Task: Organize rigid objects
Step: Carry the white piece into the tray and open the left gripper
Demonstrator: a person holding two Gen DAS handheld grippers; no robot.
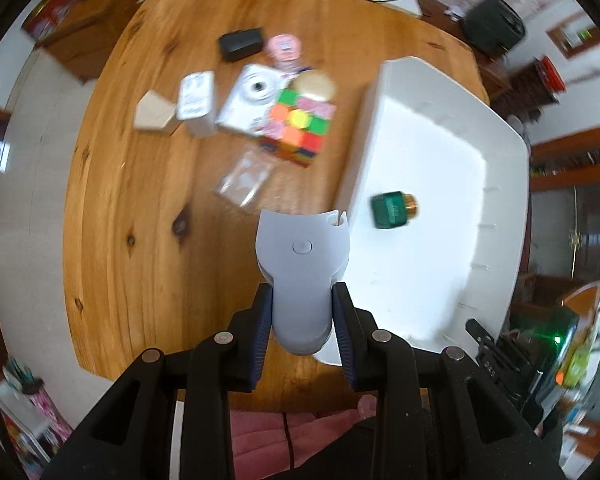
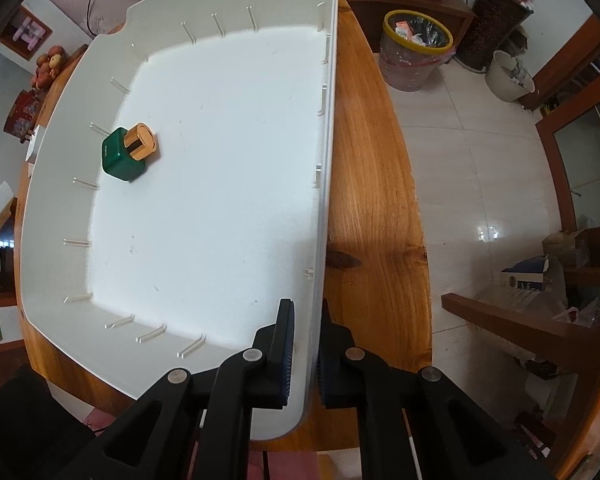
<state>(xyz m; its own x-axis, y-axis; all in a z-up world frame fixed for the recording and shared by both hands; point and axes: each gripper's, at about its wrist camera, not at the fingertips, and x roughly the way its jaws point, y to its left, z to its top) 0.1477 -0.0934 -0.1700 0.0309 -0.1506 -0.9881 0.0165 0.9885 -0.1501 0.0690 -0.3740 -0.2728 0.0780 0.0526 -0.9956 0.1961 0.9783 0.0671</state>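
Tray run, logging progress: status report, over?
Left gripper shut on grey controller, beside tray. Right gripper clamped on tray wall. Green bottle alone inside. Nothing blocking.

White tray (image 2: 220,240); green bottle (image 2: 120,160) with gold cap; pale grey controller (image 1: 302,276); multicoloured cube (image 1: 298,124); orange-brown grained bench (image 1: 140,220).

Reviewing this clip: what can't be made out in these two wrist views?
- Left wrist view: motion blur smears the pile beside the multicoloured puzzle cube; labels unreadable.
- Left wrist view: the pale grey plastic device hides its own underside; the left hand-held gripper covers its sides.
- Right wrist view: the green bottle with gold cap carries print too small to read.
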